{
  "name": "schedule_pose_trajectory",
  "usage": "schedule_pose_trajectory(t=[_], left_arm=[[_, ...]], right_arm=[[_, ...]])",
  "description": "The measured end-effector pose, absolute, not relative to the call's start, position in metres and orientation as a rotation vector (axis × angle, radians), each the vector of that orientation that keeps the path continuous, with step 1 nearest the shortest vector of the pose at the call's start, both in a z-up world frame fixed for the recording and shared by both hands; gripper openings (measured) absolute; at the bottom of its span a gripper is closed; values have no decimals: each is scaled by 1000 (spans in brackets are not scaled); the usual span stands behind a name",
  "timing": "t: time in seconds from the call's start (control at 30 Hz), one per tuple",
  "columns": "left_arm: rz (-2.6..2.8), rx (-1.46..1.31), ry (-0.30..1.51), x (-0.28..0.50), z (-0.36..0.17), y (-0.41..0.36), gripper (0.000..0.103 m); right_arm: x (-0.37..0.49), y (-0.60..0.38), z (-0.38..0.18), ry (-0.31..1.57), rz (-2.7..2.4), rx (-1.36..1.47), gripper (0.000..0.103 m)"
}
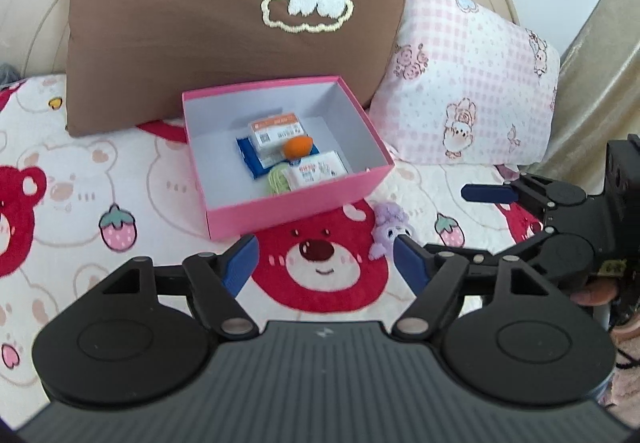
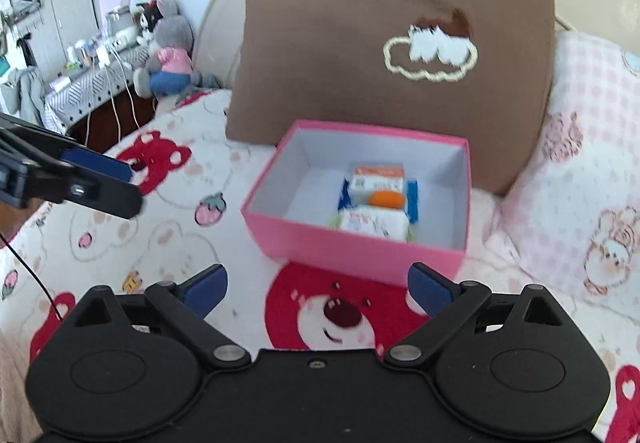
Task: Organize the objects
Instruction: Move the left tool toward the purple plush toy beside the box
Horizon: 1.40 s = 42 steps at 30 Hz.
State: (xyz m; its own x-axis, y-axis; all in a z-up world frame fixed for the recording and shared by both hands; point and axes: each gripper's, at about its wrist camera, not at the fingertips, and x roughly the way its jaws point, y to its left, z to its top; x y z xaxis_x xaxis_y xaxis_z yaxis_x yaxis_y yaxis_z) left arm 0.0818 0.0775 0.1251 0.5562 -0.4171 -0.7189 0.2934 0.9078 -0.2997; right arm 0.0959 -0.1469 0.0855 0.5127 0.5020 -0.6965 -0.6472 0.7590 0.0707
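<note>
Right now your left gripper (image 1: 325,263) hangs over the bedspread (image 1: 120,171) with its jaws apart and nothing between them. Just ahead of its fingertips sits the pink box (image 1: 298,205), open at the top, backed against the brown pillow (image 1: 224,27). Inside the box lie an orange-topped packet (image 1: 276,129), a blue packet (image 1: 250,157), a white packet (image 1: 318,173), an orange piece (image 1: 298,146) resting on them, and something pale green (image 1: 277,181) by the near wall. A small purple plush (image 1: 390,229) lies on the bedspread just beyond your left gripper's right finger, close to the box's near corner. Your right gripper (image 2: 318,293) is spread wide and empty too, with the box straight ahead of it and a little to its right. A pink checked pillow (image 1: 472,83) lies to the right of the box.
</note>
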Motion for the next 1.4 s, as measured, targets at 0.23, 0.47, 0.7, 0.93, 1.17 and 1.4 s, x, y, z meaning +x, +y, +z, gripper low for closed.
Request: schedule_pose_trajectory(t=[0.23, 0.47, 0.7, 0.93, 1.17, 1.4], left_arm=[[-428, -153, 928, 71, 110, 71, 89], [-471, -170, 982, 70, 94, 57, 102], [-499, -168, 1057, 72, 65, 43, 103], [-501, -198, 1109, 78, 37, 34, 103], [-496, -186, 1119, 90, 15, 22, 103], [-494, -195, 1119, 104, -5, 13, 103]], right_arm=[[73, -157, 85, 769, 696, -247, 99], [58, -163, 78, 821, 712, -272, 99], [50, -167, 61, 869, 706, -300, 99], [52, -173, 51, 885, 687, -290, 99], [58, -177, 35, 846, 646, -352, 99], [62, -184, 18, 771, 650, -369, 99]])
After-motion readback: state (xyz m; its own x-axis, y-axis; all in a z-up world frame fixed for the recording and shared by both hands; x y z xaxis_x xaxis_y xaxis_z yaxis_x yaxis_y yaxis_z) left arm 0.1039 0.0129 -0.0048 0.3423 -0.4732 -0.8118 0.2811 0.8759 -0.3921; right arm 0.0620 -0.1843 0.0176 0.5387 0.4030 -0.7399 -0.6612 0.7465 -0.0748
